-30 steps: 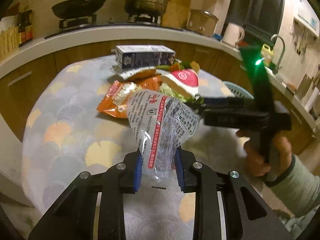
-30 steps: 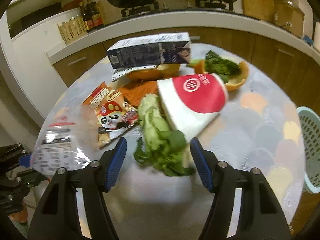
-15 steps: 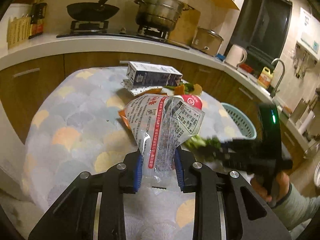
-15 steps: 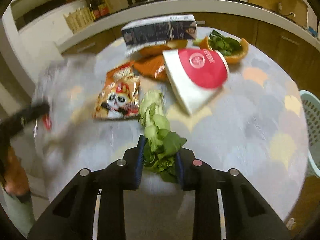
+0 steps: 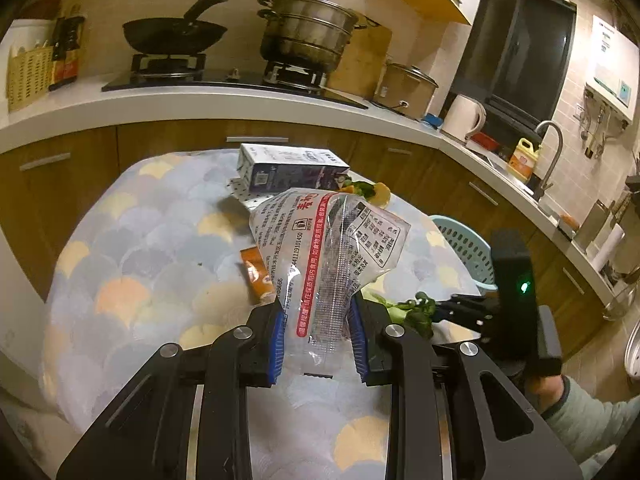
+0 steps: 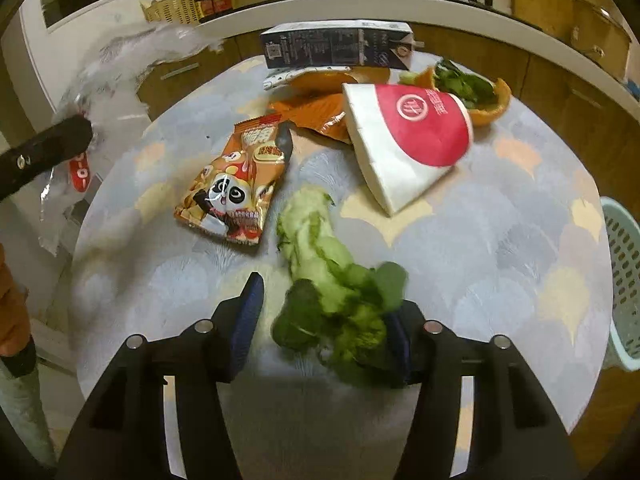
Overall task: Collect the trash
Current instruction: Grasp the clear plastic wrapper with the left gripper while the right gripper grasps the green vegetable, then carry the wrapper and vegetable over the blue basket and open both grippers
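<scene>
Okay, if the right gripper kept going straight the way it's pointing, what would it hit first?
Probably the leafy greens lying between the right gripper's open jaws, then the table under them. Depth is hard to judge here.

This was a home kitchen: a gas stove (image 5: 224,76) carried a wok (image 5: 174,36) and steamer pot (image 5: 306,32), beside a kettle (image 5: 464,118), sink tap (image 5: 554,152) and wooden cabinets (image 5: 60,176).
</scene>
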### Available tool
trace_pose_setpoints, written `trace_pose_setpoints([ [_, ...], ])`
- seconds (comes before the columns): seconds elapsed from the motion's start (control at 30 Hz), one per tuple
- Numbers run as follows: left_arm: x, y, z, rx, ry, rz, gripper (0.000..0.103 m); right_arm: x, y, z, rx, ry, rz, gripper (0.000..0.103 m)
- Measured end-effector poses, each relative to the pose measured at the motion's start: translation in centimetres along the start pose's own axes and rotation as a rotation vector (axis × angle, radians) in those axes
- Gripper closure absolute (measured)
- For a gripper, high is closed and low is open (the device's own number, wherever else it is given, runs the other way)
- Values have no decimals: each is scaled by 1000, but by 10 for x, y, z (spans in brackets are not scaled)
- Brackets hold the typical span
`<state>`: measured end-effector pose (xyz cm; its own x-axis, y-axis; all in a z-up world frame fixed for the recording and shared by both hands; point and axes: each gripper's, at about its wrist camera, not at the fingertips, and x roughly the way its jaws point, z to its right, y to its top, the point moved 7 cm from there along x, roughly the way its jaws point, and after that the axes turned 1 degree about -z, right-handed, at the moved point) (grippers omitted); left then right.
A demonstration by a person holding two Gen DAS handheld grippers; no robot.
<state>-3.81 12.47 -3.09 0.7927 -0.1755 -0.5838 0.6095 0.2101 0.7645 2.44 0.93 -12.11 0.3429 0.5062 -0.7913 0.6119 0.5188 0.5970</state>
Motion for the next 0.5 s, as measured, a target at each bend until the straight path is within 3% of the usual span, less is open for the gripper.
trace_pose_setpoints([
  [0.1,7,2,7,15,3,-12,78,-1,-1,0,-38,-66,16,74],
  [0.2,16,6,17,27,-8,-22,78,-13,-4,6,-27,-29,51,77],
  [0.5,52,32,69,86,-60,-37,78,-80,-4,66,76,-94,198,78],
])
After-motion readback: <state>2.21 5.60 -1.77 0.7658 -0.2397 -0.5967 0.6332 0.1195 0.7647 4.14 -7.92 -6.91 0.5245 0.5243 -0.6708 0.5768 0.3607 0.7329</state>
